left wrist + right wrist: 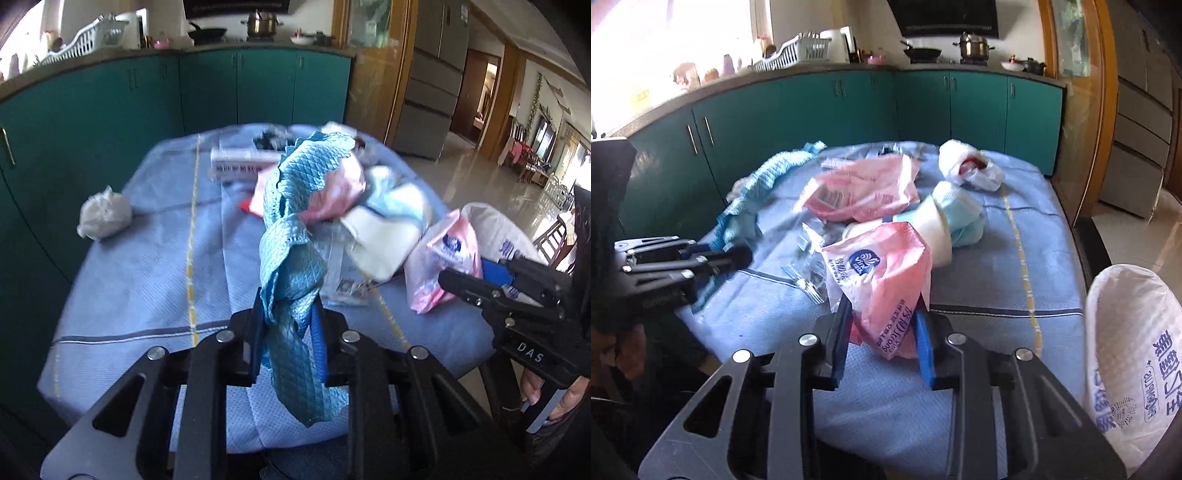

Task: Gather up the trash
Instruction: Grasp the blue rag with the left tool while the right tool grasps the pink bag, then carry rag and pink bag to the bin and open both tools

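L gripper (288, 343): jaws clamped on blue quilted cloth (291, 236), centre of L wrist view. Cloth long axis runs near-vertical in frame, twisted, lower end hanging below fingers, upper end reaching toward trash pile at frame centre.

R gripper (882, 343): jaws pinched on pink plastic wrapper (886, 280), lower centre of R wrist view. Wrapper long axis approx. vertical in frame, tilted slightly left at top.

White bag (1126, 350) at lower right, mouth open, beside table (997, 266) edge. Tied white bag (105, 214) lies left of frame, well apart from pile.
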Tool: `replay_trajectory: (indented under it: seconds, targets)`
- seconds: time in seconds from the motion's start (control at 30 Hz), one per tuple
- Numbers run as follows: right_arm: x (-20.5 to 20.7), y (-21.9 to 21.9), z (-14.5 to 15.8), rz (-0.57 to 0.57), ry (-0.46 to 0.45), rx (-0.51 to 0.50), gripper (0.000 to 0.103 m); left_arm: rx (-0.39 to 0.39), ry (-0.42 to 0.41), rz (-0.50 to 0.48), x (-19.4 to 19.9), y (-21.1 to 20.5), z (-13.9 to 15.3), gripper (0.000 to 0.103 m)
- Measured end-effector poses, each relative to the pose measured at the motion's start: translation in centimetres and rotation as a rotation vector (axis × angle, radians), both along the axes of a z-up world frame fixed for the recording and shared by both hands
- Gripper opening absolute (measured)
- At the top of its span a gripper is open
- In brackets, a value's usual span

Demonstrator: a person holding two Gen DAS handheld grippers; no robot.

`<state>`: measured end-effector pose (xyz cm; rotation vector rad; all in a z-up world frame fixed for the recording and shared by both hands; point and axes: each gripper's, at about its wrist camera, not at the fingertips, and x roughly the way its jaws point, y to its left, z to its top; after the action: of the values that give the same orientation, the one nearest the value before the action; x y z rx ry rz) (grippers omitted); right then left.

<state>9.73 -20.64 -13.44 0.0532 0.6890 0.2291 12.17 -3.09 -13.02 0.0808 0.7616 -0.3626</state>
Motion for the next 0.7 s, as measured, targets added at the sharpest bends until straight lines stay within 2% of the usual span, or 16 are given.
replay_trajectory:
  seconds: [0.17,0.3,0.37,0.43,0.5,0.57,0.7]
  targets:
    - [-3.1,-3.2,2.9,-0.097,-0.109,0.035,0.031,-0.038,-0.112,-0.06,-2.2,-1.6,4.4,0.023]
    - [-6.4,-7.3,5.4,-0.304,-0.236,-0.105,0.031,-0.099,-0.149,-0.187,-2.4,-5.1,7.2,0.023]
    - [-8.1,-9.8,6.4,-0.393,-0.284,-0.109,0.031,-0.104,-0.171,-0.244,-2.3,-7.2,8.0,0.023]
    - [-9.0,-11.7,6.5,-0.474,-0.293,-0.11,0.031,-0.094,-0.198,-0.305,-2.0,-10.1,8.4,0.024]
    - [-9.2,-13.4,6.0,-0.524,-0.267,-0.097,0.031,-0.092,-0.188,-0.327,-1.2,-11.7,8.1,0.024]
    - [-9.3,-14.9,5.7,-0.567,-0.256,-0.08,0.031,-0.128,-0.167,-0.35,-0.3,-13.0,8.0,0.024]
    - [-9.4,-17.2,5.7,-0.698,-0.238,-0.145,0.031,-0.16,-0.114,-0.433,0.6,-16.0,7.4,0.024]
